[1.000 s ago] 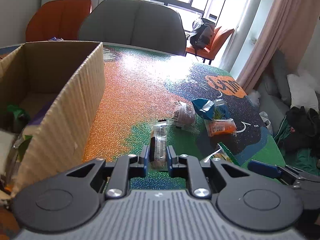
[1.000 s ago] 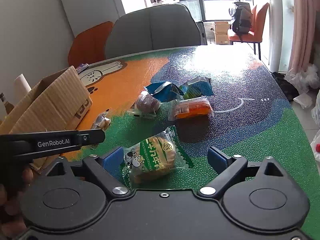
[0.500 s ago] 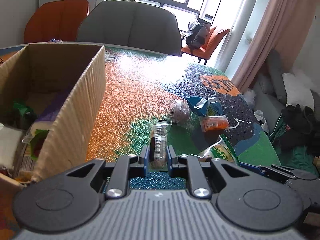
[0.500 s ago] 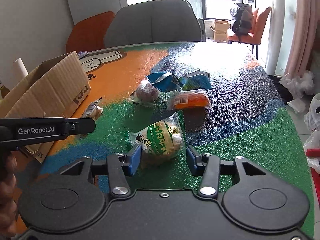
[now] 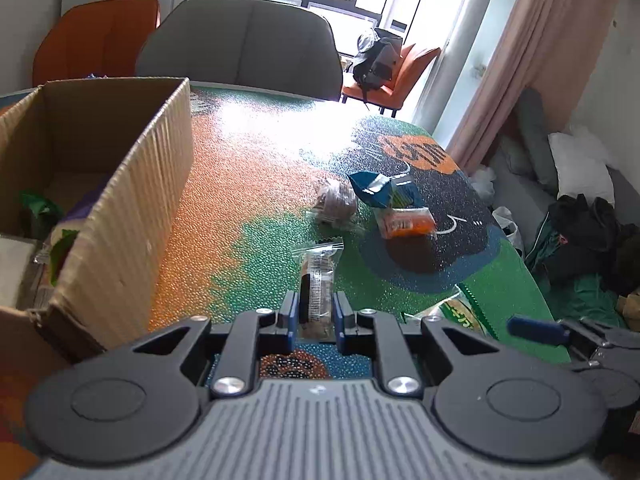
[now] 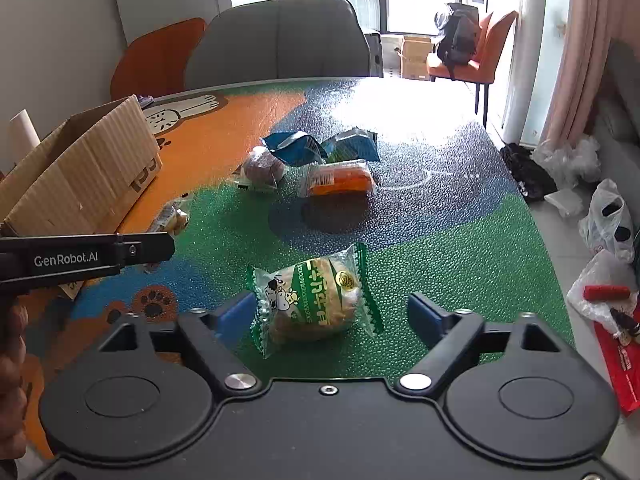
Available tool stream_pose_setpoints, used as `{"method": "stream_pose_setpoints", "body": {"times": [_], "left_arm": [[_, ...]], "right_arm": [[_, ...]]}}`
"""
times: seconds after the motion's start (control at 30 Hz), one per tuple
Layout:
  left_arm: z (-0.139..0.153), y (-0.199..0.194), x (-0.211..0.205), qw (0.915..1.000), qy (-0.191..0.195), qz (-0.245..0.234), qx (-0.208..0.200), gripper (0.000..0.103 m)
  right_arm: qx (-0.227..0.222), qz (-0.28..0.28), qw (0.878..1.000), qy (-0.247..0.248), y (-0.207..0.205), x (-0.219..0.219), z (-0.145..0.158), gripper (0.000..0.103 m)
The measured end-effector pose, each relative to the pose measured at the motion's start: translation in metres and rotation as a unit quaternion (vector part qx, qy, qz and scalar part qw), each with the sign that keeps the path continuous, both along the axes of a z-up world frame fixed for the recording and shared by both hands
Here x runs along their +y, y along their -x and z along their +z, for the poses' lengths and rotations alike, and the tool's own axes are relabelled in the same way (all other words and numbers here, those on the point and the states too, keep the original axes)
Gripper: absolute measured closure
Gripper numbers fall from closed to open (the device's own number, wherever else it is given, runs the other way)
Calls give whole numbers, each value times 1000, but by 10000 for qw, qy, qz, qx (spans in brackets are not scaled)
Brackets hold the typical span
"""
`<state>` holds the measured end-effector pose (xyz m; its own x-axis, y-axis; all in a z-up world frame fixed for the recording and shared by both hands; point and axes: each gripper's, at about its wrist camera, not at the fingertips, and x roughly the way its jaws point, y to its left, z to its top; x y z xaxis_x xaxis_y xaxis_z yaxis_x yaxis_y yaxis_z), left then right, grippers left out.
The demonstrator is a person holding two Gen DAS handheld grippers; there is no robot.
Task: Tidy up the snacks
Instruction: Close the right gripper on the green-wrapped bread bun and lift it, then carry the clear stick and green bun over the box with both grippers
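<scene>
1. Left gripper (image 5: 316,309): jaws pinched on a clear-wrapped snack bar (image 5: 316,276), just beside the cardboard box (image 5: 132,200) at the table's (image 6: 440,240) left edge.
2. Right gripper (image 6: 332,312): jaws just opened wide, the green bun packet (image 6: 316,300) lying loose between them near the table's front edge.

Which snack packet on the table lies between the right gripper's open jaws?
The green-and-white bun packet, between the right gripper jaws; the other loose packets lie farther up the table.

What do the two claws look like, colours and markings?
Both match: the left claw and the right claw have black linkage arms with silver pivot screws, blue pads, and round black housings. The left body is ribbed grey, with white "GenRobot.AI" lettering on its side.
</scene>
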<state>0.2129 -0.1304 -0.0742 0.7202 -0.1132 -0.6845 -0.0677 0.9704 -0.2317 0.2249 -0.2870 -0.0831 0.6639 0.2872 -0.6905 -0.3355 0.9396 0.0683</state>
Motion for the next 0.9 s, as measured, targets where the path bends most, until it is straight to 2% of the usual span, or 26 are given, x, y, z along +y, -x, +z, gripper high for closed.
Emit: {"method": "stream_pose_setpoints", "body": {"times": [0.13, 0.3, 0.4, 0.47, 0.57, 0.9], "left_arm": [[-6, -2, 2, 10000, 74, 2, 63, 86], [-11, -4, 4, 9999, 72, 35, 131, 86], [-12, -4, 6, 9999, 45, 49, 145, 86], [-12, -4, 6, 9999, 42, 54, 140, 86], [-8, -2, 6, 9999, 55, 44, 106, 86], [20, 9, 7, 9998, 16, -67, -209, 86]], "right_arm": [[-82, 179, 9995, 229, -5, 10, -3, 8], [-35, 362, 9985, 417, -11, 24, -14, 8], [-18, 421, 9982, 421, -11, 28, -20, 18], [-43, 311, 9988, 367, -11, 24, -16, 42], [64, 205, 9997, 137, -13, 13, -7, 52], [-209, -49, 9997, -112, 5, 3, 16, 53]]}}
